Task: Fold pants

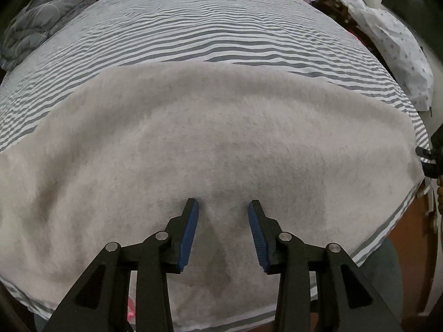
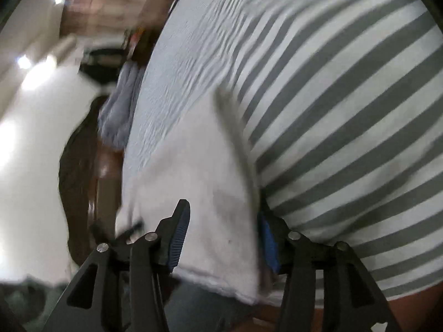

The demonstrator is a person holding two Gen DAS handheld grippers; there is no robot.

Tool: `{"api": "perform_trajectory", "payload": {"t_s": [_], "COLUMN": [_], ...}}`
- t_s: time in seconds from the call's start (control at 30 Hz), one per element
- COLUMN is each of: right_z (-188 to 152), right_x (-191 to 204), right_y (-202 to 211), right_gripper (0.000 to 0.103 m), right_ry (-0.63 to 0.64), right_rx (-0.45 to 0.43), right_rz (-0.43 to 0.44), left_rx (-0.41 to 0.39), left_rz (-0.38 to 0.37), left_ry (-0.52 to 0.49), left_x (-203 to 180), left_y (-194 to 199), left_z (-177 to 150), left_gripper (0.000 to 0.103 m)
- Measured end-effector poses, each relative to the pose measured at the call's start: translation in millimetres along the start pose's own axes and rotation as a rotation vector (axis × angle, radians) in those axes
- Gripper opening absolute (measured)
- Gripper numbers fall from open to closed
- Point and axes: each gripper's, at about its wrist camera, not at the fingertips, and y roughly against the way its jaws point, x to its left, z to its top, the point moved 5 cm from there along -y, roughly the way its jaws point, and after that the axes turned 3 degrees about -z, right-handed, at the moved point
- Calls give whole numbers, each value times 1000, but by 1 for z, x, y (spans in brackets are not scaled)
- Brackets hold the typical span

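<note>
1. Grey and white striped sheet (image 1: pixel 210 25) covers the bed and fills the upper part of the left wrist view.
2. On the sheet lies a big, fluffy, pale grey pair of pants (image 1: pixel 193 138), spread flat across the middle and bottom of the frame.
3. The left hand-held gripper (image 1: pixel 223 207), black with blue pads, sits at the bottom middle, just over the pants. Its jaws are apart and nothing is between them.
4. A crumpled blue-grey blanket (image 1: pixel 36 30) lies in the upper left corner.
5. A white spotted cloth (image 1: pixel 398 47) lies at the upper right.
6. In the blurry right wrist view, the right hand-held gripper (image 2: pixel 224 221) is at the bottom middle. Its jaws are apart, with the edge of the pants (image 2: pixel 199 179) between them; I cannot tell if the pads press on it.
</note>
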Motion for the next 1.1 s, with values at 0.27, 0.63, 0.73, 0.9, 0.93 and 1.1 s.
{"api": "perform_trajectory", "payload": {"t_s": [0.27,0.63,0.73,0.9,0.93,1.1], "right_z": [-2,1,-5,-11,-11,-15], "right_x": [11,170,209,224,220,221], "right_y": [7,-10,-36,-88,-92,-91], "right_gripper": [17,16,15,15,15,15], "right_ry": [-29,178,250,255,246,249], "right_rx": [-43,-50,-11,30,39,39], "right_rz": [-18,-99,-126,-195,-196,-235], "left_rx": [-24,-70,-93,-118,-116,-118], "left_rz": [17,-59,-84,-92,-98,-106], "left_ry": [-47,9,59,124,135,143], "left_x": [-6,3,18,44,48,54], "left_y": [-2,11,20,26,27,26], "left_z": [-2,0,1,-1,-2,-5], "left_gripper": [48,52,52,52,52,52]}}
